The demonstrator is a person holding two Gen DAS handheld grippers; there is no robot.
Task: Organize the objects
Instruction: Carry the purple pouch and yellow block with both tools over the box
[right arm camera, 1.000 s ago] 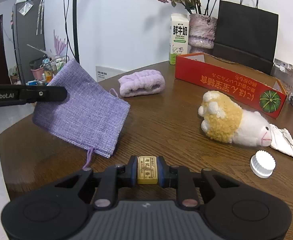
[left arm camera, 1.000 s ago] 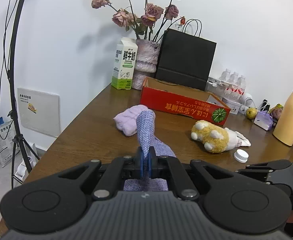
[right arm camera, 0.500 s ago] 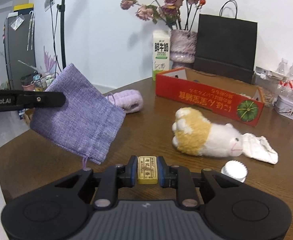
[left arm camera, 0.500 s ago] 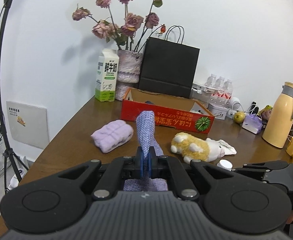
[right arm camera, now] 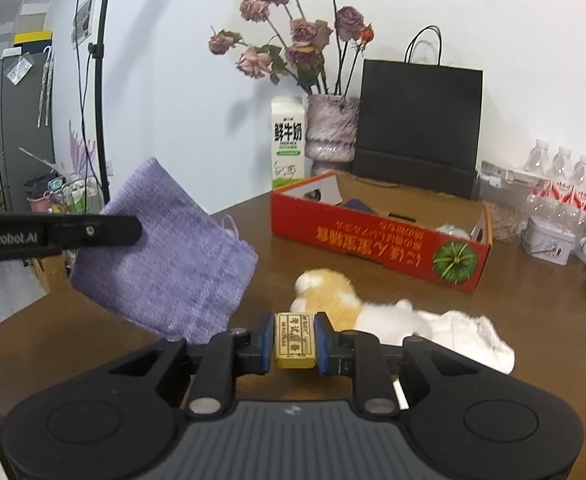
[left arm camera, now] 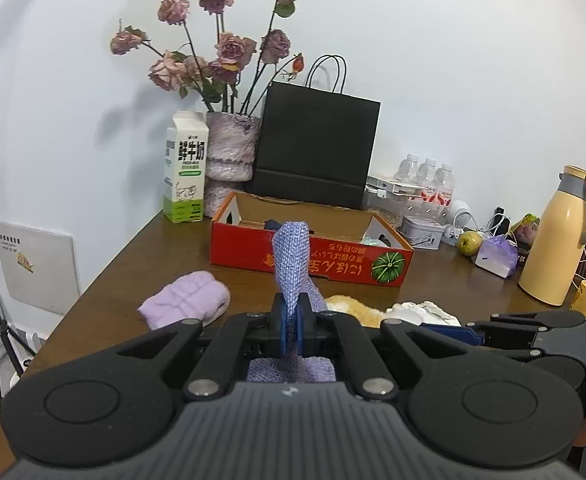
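My left gripper (left arm camera: pixel 292 330) is shut on a purple woven pouch (left arm camera: pixel 292 268), which stands edge-on above the pads; in the right wrist view the same pouch (right arm camera: pixel 169 256) hangs in the air at the left under the left gripper's finger (right arm camera: pixel 93 231). My right gripper (right arm camera: pixel 295 340) is shut on a small yellow block (right arm camera: pixel 295 339) with printed writing. Beyond both lies an open red cardboard box (left arm camera: pixel 313 254) (right arm camera: pixel 377 236) with several items inside. A plush toy (right arm camera: pixel 333 294) and a white sock (right arm camera: pixel 469 338) lie just ahead of the right gripper. A lilac folded cloth (left arm camera: pixel 185 298) rests on the table at the left.
Behind the box stand a milk carton (left arm camera: pixel 185 174), a vase of dried roses (left arm camera: pixel 231 152) and a black paper bag (left arm camera: pixel 313 148). At the right are water bottles (left arm camera: pixel 427 178), a tin (left arm camera: pixel 421 232), a green fruit (left arm camera: pixel 469 243), a yellow flask (left arm camera: pixel 559 240). The table edge (left arm camera: pixel 93 280) runs along the left.
Both grippers have risen and moved toward the red box, which now looks nearer and shows its inside. The pouch and yellow block stay gripped. The white cap has dropped out of view.
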